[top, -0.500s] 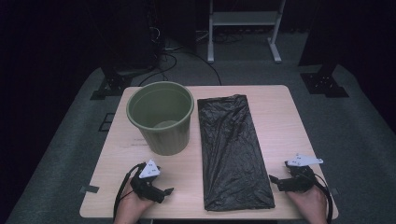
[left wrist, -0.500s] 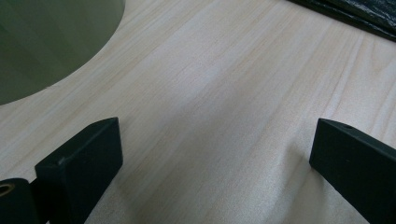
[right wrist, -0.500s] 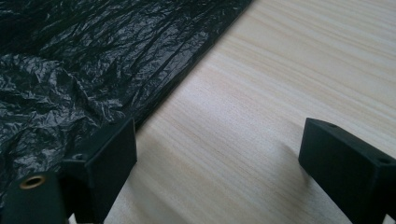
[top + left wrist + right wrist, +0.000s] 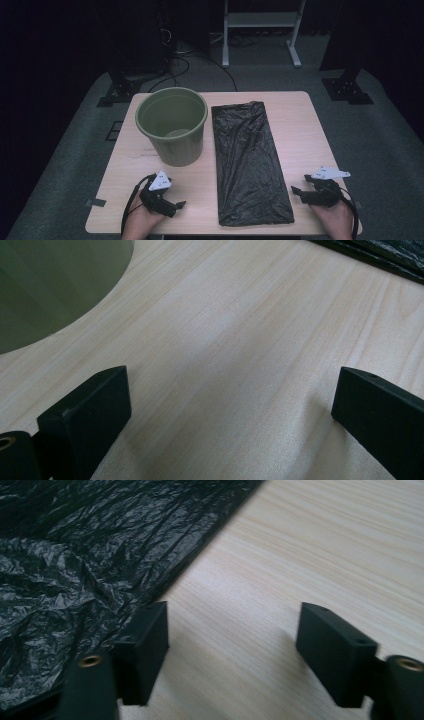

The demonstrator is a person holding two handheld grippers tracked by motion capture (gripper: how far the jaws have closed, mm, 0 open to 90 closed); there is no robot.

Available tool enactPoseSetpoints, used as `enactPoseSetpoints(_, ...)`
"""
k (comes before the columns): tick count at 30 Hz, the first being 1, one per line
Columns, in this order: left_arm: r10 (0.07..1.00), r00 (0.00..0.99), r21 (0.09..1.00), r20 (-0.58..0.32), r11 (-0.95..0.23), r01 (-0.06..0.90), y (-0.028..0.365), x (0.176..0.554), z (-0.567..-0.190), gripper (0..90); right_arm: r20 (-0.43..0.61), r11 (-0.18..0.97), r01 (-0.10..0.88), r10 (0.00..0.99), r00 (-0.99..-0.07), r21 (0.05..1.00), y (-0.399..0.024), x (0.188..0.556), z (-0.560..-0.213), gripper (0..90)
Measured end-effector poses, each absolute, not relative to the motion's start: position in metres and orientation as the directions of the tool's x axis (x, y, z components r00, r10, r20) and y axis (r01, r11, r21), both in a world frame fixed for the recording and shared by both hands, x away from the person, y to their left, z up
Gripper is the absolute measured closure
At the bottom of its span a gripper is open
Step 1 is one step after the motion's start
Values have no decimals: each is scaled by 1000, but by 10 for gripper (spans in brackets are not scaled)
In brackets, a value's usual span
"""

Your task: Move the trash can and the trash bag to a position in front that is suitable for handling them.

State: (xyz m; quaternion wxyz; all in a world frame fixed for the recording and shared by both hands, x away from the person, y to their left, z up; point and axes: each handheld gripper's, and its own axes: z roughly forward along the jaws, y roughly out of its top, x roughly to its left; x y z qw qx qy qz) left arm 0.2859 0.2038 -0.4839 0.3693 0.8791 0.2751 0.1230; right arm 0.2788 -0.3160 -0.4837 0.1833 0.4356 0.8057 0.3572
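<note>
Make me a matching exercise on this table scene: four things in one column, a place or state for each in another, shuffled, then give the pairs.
1. green bin
2. black bin bag
3. left gripper
4. right gripper

A. jaws open, beside the bag's right edge
B. lies flat at mid-table
C. jaws open over bare wood near the bin
D. stands upright, empty

Pairs: 1-D, 2-B, 3-C, 4-A
</note>
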Motion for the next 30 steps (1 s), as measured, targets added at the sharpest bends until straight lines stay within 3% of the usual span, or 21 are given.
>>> enactPoseSetpoints(6,575,818,717,13,-576,393,204,286,-484,12,55,333,588,838,-543,737,-319,279,-482,418)
enactPoseSetpoints(12,574,818,717,13,-576,393,204,286,-484,12,34,345,576,837,-546,741,-310,280,-480,594)
enactPoseSetpoints(30,575,818,717,13,-576,393,204,286,-484,12,90,356,573,790,-606,738,-283,286,-478,598)
